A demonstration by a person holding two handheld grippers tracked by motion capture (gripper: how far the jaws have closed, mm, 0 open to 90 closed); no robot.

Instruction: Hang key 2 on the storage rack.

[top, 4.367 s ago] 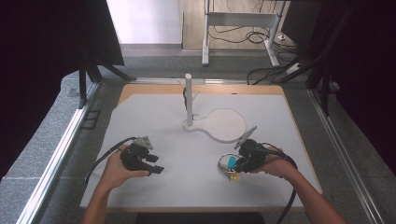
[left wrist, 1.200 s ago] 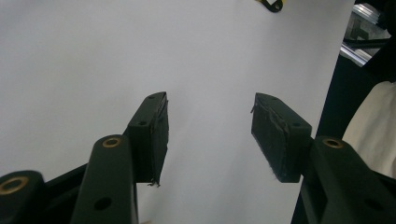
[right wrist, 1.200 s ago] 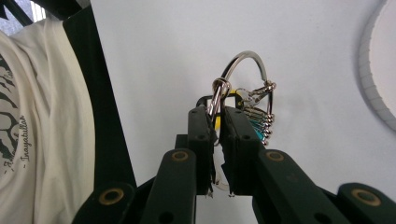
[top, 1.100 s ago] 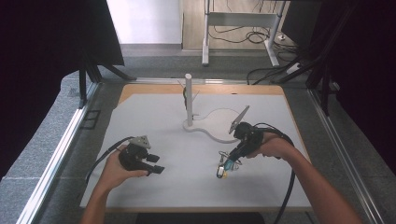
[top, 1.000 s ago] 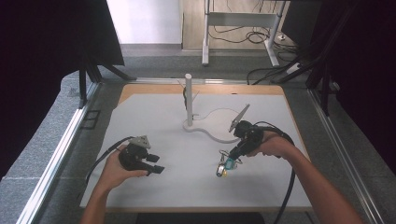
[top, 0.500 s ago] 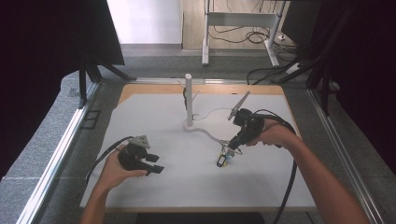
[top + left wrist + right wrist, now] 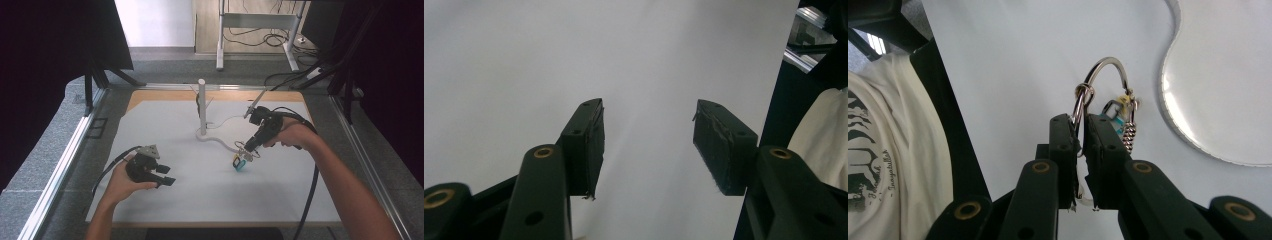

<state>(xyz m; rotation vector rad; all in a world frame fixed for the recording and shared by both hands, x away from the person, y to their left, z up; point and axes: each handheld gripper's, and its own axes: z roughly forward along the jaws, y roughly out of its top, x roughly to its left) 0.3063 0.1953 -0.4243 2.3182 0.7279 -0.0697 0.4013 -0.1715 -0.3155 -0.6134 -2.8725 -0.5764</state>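
Observation:
My right gripper (image 7: pixel 248 148) is shut on a silver key ring (image 7: pixel 244 152) and holds it above the white mat, right of centre. A small blue and yellow charm (image 7: pixel 239 163) hangs from the ring. In the right gripper view the right gripper's (image 7: pixel 1079 125) jaws pinch the key ring (image 7: pixel 1107 59) at its lower side, and the charm (image 7: pixel 1120 117) dangles beside a twisted metal link. My left gripper (image 7: pixel 165 175) rests near the mat's front left. In its own view the left gripper (image 7: pixel 646 127) is open with nothing between its jaws.
A white stand with an upright post (image 7: pixel 202 105) rises at the middle back of the mat (image 7: pixel 165 125). Its flat rounded base (image 7: pixel 1218 90) lies just beyond the held ring. Black curtains flank the table, and cables lie on the floor behind.
My right gripper has risen and moved away from the front edge toward the stand, carrying the key ring and charm. The left gripper has stayed where it was.

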